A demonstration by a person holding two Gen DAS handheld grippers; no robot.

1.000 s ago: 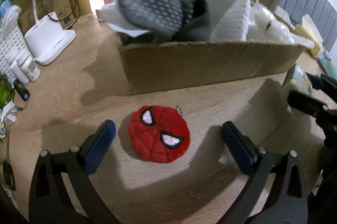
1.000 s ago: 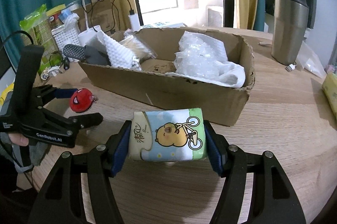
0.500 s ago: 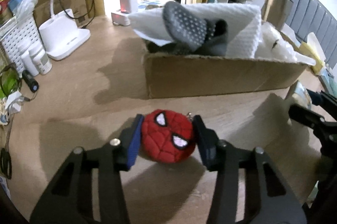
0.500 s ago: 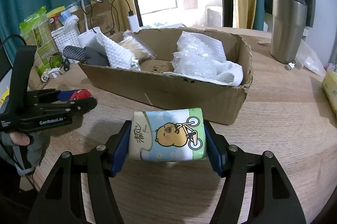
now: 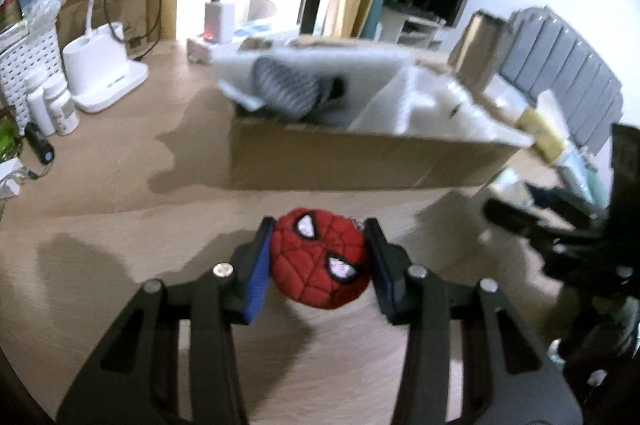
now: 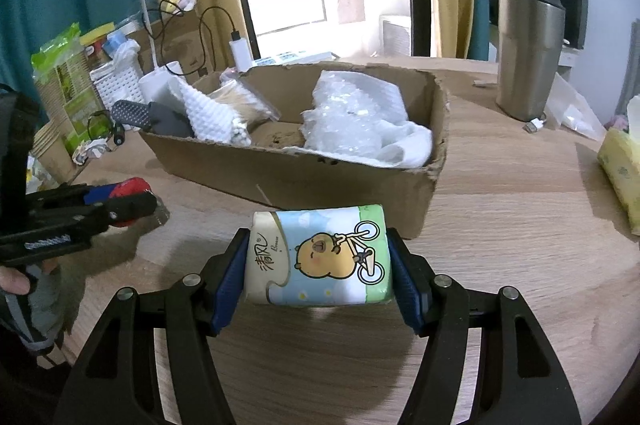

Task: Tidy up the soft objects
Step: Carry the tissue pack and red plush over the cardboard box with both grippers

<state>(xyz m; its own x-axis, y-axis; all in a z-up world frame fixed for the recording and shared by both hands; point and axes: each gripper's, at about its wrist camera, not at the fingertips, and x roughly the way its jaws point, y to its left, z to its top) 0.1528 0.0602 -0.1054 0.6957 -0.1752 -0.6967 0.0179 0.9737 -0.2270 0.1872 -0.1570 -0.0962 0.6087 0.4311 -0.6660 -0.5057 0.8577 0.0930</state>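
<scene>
Between the blue pads of the left hand-held gripper (image 5: pixel 318 261) sits the red spider-mask plush (image 5: pixel 320 259), pinched at its two sides; the jaws have just been closing onto it, and it seems to hang just clear of the bench (image 5: pixel 120 185), though blur in the left wrist view makes that hard to confirm. It looks light and squashy, so a side-to-side squeeze across its middle should hold without harm; the small metal loop at its top edge is too thin to grab. The right hand-held gripper (image 6: pixel 318 273) is clamped across the short ends of a tissue pack (image 6: pixel 320 257) with a cartoon wrapper, low over the bench just in front of the cardboard box (image 6: pixel 304 181). That pack is soft but its film is probably slick, so a grip at the ends, as now, suits it. The box already carries bubble wrap (image 6: pixel 352 121), white foam sheet (image 6: pixel 208 113) and a grey dotted sock (image 6: pixel 136 113).
</scene>
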